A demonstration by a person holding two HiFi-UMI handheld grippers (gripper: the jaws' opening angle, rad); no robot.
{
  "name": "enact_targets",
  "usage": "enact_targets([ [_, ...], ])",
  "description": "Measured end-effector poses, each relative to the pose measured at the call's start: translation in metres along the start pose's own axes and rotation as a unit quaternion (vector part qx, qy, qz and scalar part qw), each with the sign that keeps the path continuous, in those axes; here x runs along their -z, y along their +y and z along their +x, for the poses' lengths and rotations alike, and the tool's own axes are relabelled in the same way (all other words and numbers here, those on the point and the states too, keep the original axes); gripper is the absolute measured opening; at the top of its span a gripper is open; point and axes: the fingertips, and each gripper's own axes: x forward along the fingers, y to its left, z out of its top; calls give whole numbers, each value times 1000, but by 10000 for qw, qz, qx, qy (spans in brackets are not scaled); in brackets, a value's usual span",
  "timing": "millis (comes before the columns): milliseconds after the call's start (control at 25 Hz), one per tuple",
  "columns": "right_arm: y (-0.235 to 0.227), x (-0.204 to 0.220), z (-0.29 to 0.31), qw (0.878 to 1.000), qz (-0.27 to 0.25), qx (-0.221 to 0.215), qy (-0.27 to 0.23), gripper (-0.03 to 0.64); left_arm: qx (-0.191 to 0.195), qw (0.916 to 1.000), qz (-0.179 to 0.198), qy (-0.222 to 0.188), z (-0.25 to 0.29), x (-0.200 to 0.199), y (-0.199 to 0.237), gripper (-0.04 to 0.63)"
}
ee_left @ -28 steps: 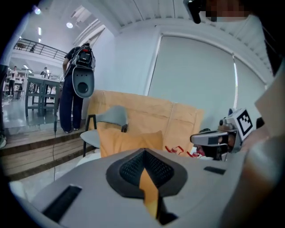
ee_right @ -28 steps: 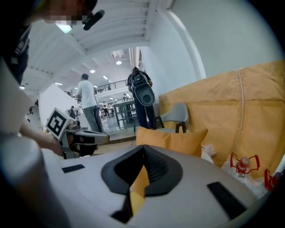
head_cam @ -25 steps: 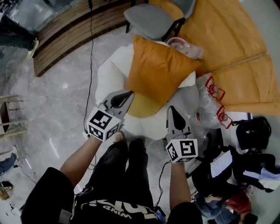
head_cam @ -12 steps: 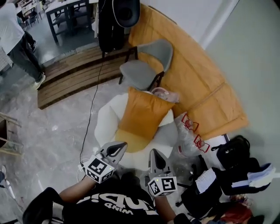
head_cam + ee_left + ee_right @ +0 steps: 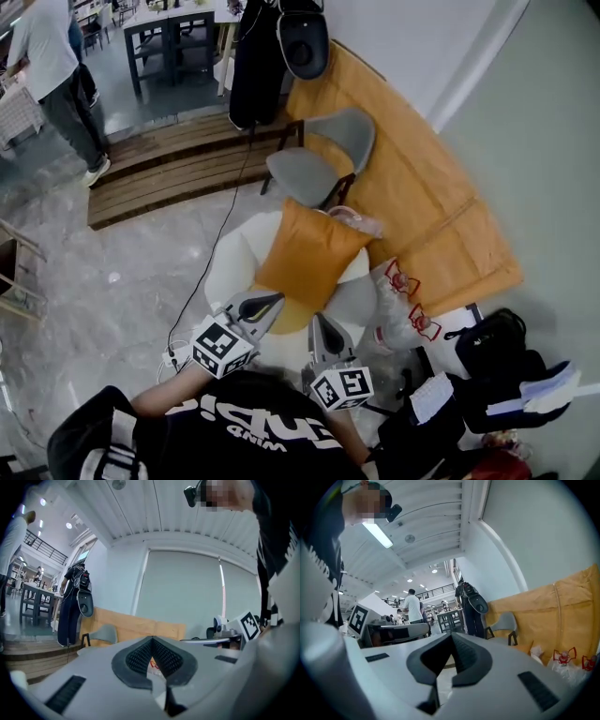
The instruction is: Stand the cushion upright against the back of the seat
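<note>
Two grippers, left (image 5: 274, 300) and right (image 5: 318, 320), hang with jaws pressed together on nothing, just short of one white armchair (image 5: 230, 267). The single orange cushion (image 5: 309, 253) stands on edge on its seat, long axis rising along the backrest, face toward the grippers. Beside the armchair lie clear plastic bags (image 5: 398, 298), contents unclear; beyond stands one grey chair (image 5: 314, 169).

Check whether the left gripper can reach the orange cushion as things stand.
Probably yes: the left gripper is held just in front of the orange cushion, with nothing visible between them. Its jaws are shut and empty, so they would have to open first.
</note>
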Motion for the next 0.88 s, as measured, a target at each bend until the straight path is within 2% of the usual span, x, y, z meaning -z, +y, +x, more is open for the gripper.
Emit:
enact_targets([
  [320, 12, 7, 2, 9996, -19, -276, 100, 21, 2, 9999, -108, 35, -2, 6, -3, 8],
  [880, 0, 14, 9, 9997, 7, -102, 220, 21, 48, 9999, -92, 36, 4, 5, 5, 8],
])
